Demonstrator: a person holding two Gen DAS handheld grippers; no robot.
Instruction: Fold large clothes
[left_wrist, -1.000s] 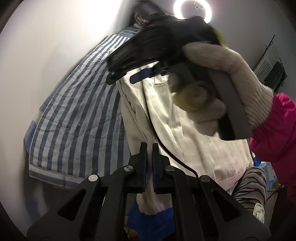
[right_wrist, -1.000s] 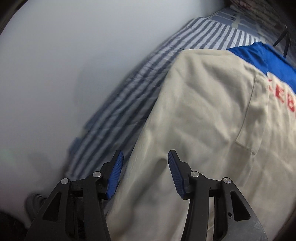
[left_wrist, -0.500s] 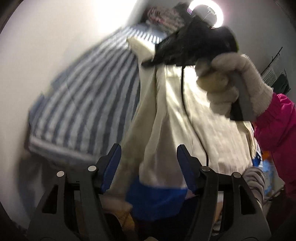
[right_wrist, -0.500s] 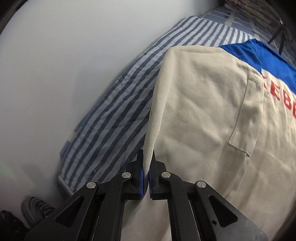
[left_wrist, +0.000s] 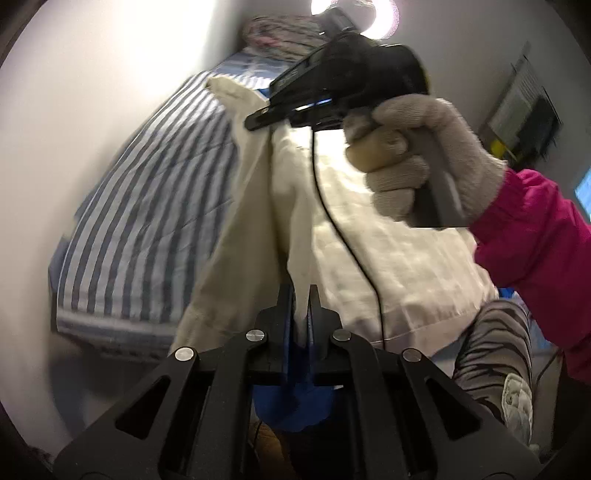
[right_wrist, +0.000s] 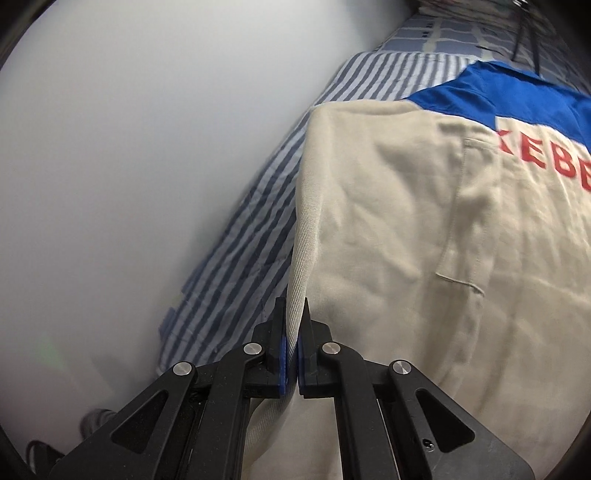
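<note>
Left wrist view: the left gripper has its jaws pressed together on a fold of the beige jacket, pinching the cloth right between the blue pads. The fabric rises straight ahead of the jaws in a tall ridge, and a patch of the jacket's blue cloth hangs just beneath them. Up ahead, the right gripper comes into shot, gripped by a hand in a light knitted glove with a magenta sleeve behind it. Its tip sits at the top of that same ridge, though whether it bites the cloth is hard to tell from here. A thin black cable trails from it across the jacket. Off to the left of the jaws lies the blue-and-white striped bed sheet; ahead on the bed's far end, a bundle of bedding below a glowing ring light.

Right wrist view: the right gripper is clamped on the jacket's left edge, a narrow band of twill caught between the pads. The garment spreads ahead and to the right of the jaws, pocket seam showing, with a blue yoke and red lettering farther on. The striped sheet runs to the left of the jaws against a white wall.
</note>
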